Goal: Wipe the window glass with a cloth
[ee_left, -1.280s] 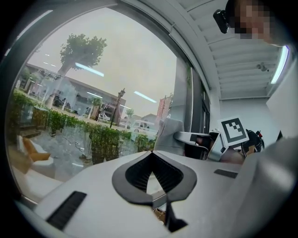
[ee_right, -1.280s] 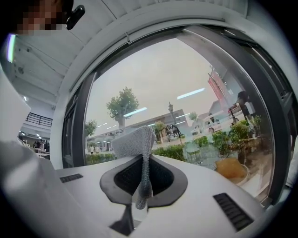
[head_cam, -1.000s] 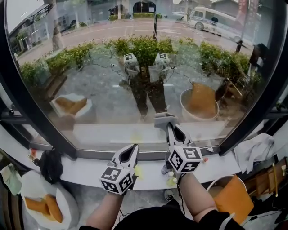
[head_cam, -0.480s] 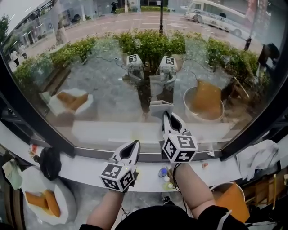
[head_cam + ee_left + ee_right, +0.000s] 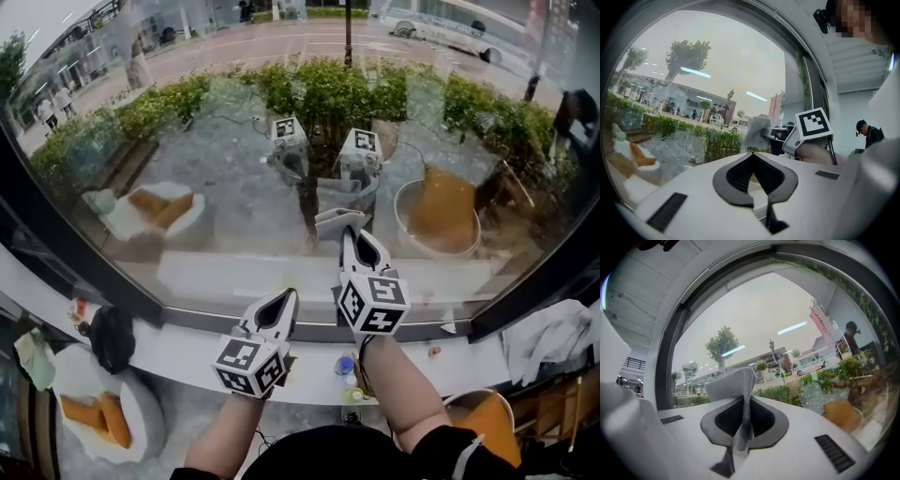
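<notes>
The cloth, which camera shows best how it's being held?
Right gripper view: the cloth fills the foreground, pinched in the right gripper's shut jaws. Head view shows it small; left gripper view, distant and side-on.

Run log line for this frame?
step: wipe | right gripper: shut on cloth, against window glass | left gripper: shut, empty

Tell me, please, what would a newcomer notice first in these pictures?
The eye goes first to the large window glass that fills the head view, with bushes and a street behind it. Next comes the right gripper, raised in the middle and shut on a grey cloth held up to the pane. The left gripper hangs lower, shut and empty, over the white sill.
</notes>
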